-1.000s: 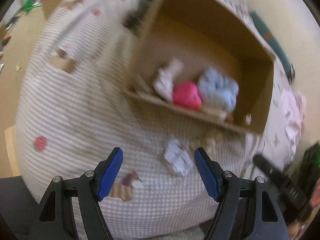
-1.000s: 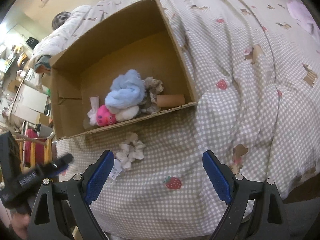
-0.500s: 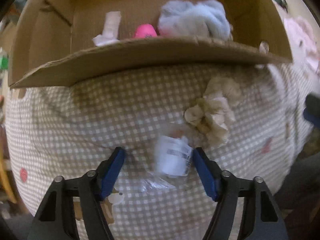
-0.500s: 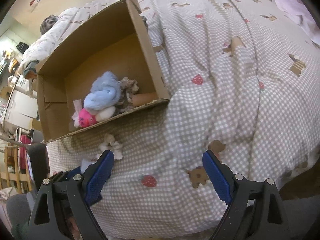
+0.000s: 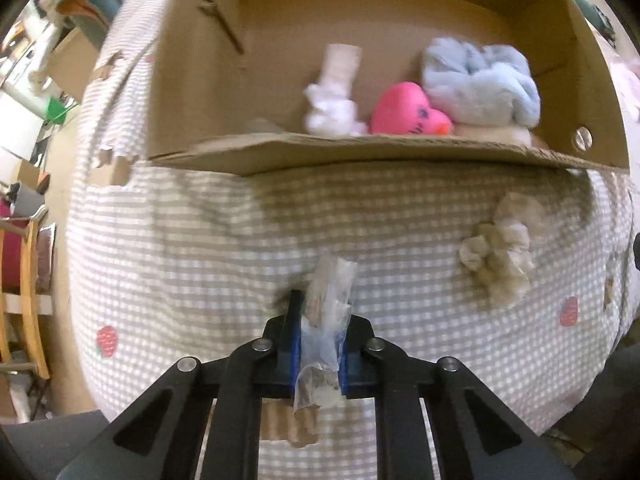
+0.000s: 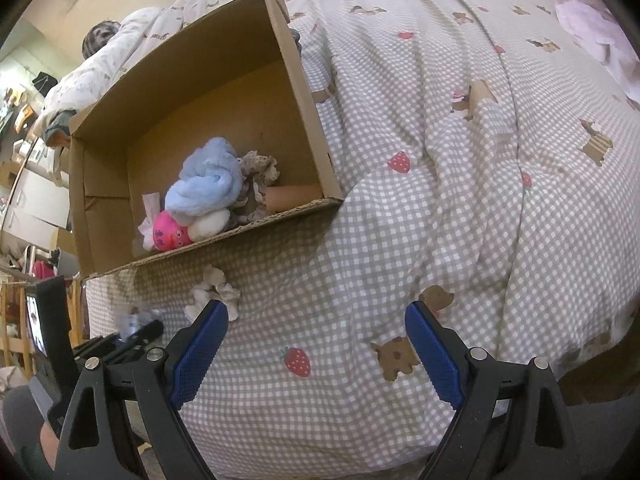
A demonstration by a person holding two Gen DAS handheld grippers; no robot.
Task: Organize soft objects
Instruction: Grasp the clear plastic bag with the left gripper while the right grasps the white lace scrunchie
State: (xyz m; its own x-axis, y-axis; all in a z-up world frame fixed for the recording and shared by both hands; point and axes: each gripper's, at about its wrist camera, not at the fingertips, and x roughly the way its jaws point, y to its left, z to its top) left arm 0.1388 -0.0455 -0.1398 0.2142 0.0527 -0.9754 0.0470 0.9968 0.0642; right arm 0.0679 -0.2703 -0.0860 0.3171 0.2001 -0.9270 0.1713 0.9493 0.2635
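My left gripper (image 5: 320, 312) is shut on a small clear plastic packet (image 5: 326, 320) with white contents, low over the checked bedspread (image 5: 200, 248). A beige scrunchie (image 5: 498, 254) lies on the bedspread to its right; it also shows in the right wrist view (image 6: 214, 292). Ahead is an open cardboard box (image 5: 360, 156) holding a light blue fluffy cloth (image 5: 480, 84), a pink toy (image 5: 408, 110) and a white cloth (image 5: 336, 96). My right gripper (image 6: 316, 344) is open and empty above the bedspread (image 6: 440, 200), right of the box (image 6: 304, 92). The left gripper (image 6: 136, 332) shows at its lower left.
The box also holds a lacy grey cloth (image 6: 258, 178) and a cardboard tube (image 6: 294, 196). A pink cloth (image 6: 592, 36) lies at the bed's far right. A wooden chair (image 5: 24, 288) and room clutter stand left of the bed.
My left gripper has closed on the plastic packet that lay between its open fingers. The right gripper has drifted slightly and stays open.
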